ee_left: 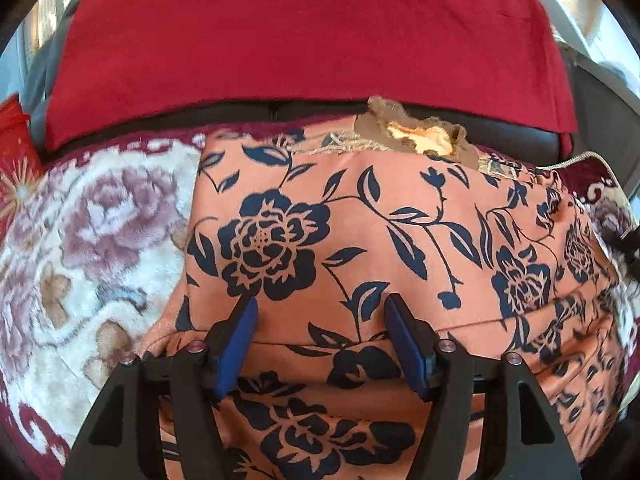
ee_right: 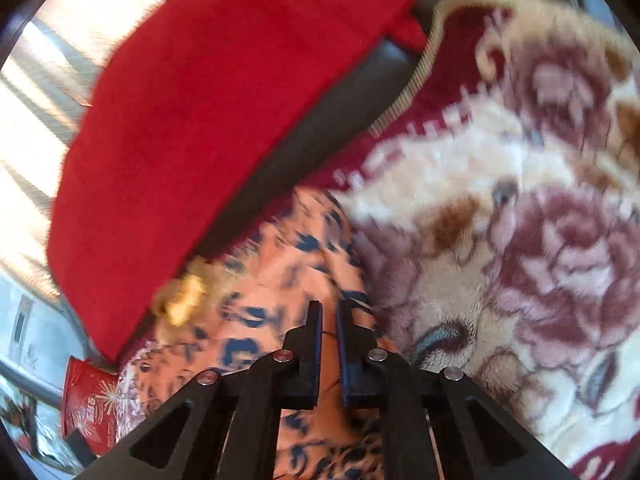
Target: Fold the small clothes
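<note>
An orange garment with dark blue flowers [ee_left: 380, 220] lies folded on a floral fleece blanket [ee_left: 80, 240]. A brown and yellow trim [ee_left: 416, 132] shows at its far edge. My left gripper [ee_left: 320, 308] is open, its blue pads spread just above the garment's near fold, holding nothing. In the right wrist view, which is blurred by motion, my right gripper [ee_right: 329, 308] has its jaws nearly closed on an edge of the same garment [ee_right: 256, 320], at the border with the blanket [ee_right: 520, 240].
A red cushion [ee_left: 304, 40] leans on the dark sofa back [ee_left: 280, 110] behind the garment; it also shows in the right wrist view [ee_right: 208, 120]. A red printed packet [ee_right: 90, 404] lies at the left. Bright windows are behind.
</note>
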The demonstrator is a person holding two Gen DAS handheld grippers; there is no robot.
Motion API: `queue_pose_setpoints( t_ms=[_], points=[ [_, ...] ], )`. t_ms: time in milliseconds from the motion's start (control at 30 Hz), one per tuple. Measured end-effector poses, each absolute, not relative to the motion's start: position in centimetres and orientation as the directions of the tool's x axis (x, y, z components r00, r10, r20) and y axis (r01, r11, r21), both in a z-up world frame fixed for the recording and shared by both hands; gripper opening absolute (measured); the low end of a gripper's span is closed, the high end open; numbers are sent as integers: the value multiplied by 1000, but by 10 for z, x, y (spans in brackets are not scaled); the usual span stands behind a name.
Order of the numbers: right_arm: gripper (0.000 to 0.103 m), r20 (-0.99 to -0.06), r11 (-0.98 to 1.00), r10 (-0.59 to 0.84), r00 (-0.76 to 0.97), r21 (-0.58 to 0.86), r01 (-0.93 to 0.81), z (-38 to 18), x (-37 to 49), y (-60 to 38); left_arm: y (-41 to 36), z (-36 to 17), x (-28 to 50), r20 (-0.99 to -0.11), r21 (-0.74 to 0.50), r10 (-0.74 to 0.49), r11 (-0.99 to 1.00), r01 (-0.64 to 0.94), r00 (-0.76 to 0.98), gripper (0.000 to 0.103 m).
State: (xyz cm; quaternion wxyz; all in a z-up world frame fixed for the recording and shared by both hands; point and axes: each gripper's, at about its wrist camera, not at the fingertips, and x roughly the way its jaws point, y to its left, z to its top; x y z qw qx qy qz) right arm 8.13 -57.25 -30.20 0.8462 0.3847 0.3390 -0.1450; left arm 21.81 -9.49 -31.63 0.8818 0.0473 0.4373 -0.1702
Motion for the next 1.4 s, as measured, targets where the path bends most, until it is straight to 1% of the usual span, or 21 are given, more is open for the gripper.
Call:
queue_pose_setpoints(
  t_ms=[67, 167, 300, 367, 400, 533, 600, 700, 733, 767, 800, 833, 867, 967, 1033, 1100, 1167, 1233, 1300, 1333, 1400],
  points=[
    [9, -639, 714, -7, 769, 536, 451, -280, 69, -559, -95, -317, 213, -786, -30, -242, 934, 356, 568, 74],
    [9, -609, 760, 21, 793, 526, 383, -271, 70, -544, -96, -314, 210, -806, -5, -210, 937, 349, 553, 75],
    [9, -669, 761, 173, 723, 556, 333, -308, 94, -526, -98, -293, 207, -852, 23, -127, 960, 279, 508, 75],
    [9, -737, 729, 236, 633, 565, 387, -339, 103, -521, -101, -281, 212, -856, 35, -96, 970, 242, 508, 77],
    [8, -742, 715, 249, 623, 574, 398, -348, 104, -522, -105, -276, 216, -857, 53, -71, 973, 224, 510, 78],
    [10, -711, 723, 225, 666, 580, 375, -329, 90, -519, -132, -267, 233, -840, 163, 35, 968, 190, 542, 79],
    [10, -684, 763, 188, 705, 554, 333, -315, 82, -513, -148, -275, 244, -839, 191, 57, 962, 194, 541, 79],
    [11, -645, 804, 185, 742, 533, 262, -302, 79, -504, -164, -291, 250, -850, 211, 78, 957, 200, 521, 79],
    [22, -640, 815, 182, 746, 523, 249, -298, 79, -500, -168, -297, 250, -845, 234, 104, 954, 188, 524, 79],
    [28, -635, 820, 182, 751, 520, 241, -297, 78, -498, -169, -299, 250, -834, 252, 119, 951, 179, 538, 82],
    [46, -630, 815, 187, 754, 528, 239, -297, 82, -498, -170, -301, 247, -813, 275, 134, 946, 171, 566, 85],
    [69, -625, 806, 194, 757, 541, 241, -300, 86, -500, -170, -303, 244, -782, 316, 161, 935, 161, 603, 94],
    [72, -620, 798, 187, 762, 548, 250, -301, 88, -500, -168, -305, 242, -760, 344, 181, 927, 150, 624, 102],
    [72, -666, 809, 203, 718, 527, 261, -315, 100, -498, -159, -311, 244, -773, 318, 146, 931, 177, 617, 103],
    [66, -725, 812, 231, 649, 511, 282, -335, 113, -496, -151, -312, 254, -825, 252, 112, 950, 184, 554, 103],
    [65, -724, 825, 209, 657, 492, 279, -331, 114, -495, -136, -313, 271, -893, 132, 47, 978, 163, 447, 103],
    [65, -713, 816, 203, 671, 502, 287, -326, 109, -495, -127, -312, 279, -919, 73, 1, 983, 169, 395, 103],
    [65, -664, 812, 189, 723, 520, 265, -315, 97, -495, -127, -305, 276, -910, 124, 24, 968, 216, 414, 103],
    [65, -632, 831, 176, 755, 506, 230, -306, 92, -490, -126, -290, 264, -871, 186, 47, 953, 240, 489, 103],
    [67, -655, 843, 177, 735, 486, 230, -309, 93, -488, -124, -282, 255, -855, 184, 27, 950, 254, 519, 103],
    [66, -756, 845, 234, 611, 469, 256, -335, 104, -484, -115, -272, 240, -855, 143, -25, 949, 281, 519, 103]
  ],
)
